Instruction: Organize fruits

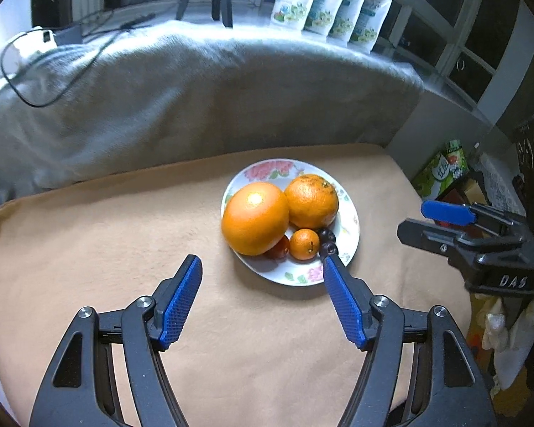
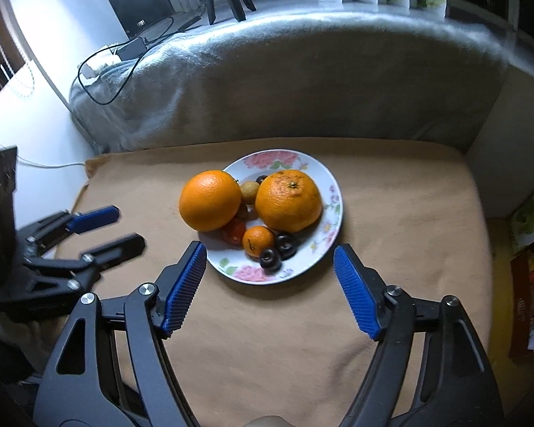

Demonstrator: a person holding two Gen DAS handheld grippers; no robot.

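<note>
A flowered white plate (image 1: 352, 224) (image 2: 334, 195) rests on the tan cloth and holds a large smooth orange (image 1: 254, 222) (image 2: 210, 204), a rougher orange (image 1: 311, 200) (image 2: 289, 200), a small mandarin (image 1: 303, 244) (image 2: 258, 241), a red fruit (image 1: 279, 249) (image 2: 234, 231), two dark plums (image 1: 327, 243) (image 2: 279, 251) and a small tan fruit (image 2: 247, 192). My left gripper (image 1: 263, 267) hovers open just short of the plate, nothing between its blue pads. My right gripper (image 2: 270, 254) is open too, above the plate's near rim, holding nothing. Each gripper shows in the other's view (image 1: 430, 222) (image 2: 122, 226).
A grey blanket-covered backrest (image 1: 195, 106) rises behind the tan cloth (image 1: 124, 249). Cables and a white charger (image 1: 21, 53) lie at the far left. Several printed pouches (image 1: 334, 3) stand behind the blanket. Boxes and clutter (image 1: 448, 170) sit off the right edge.
</note>
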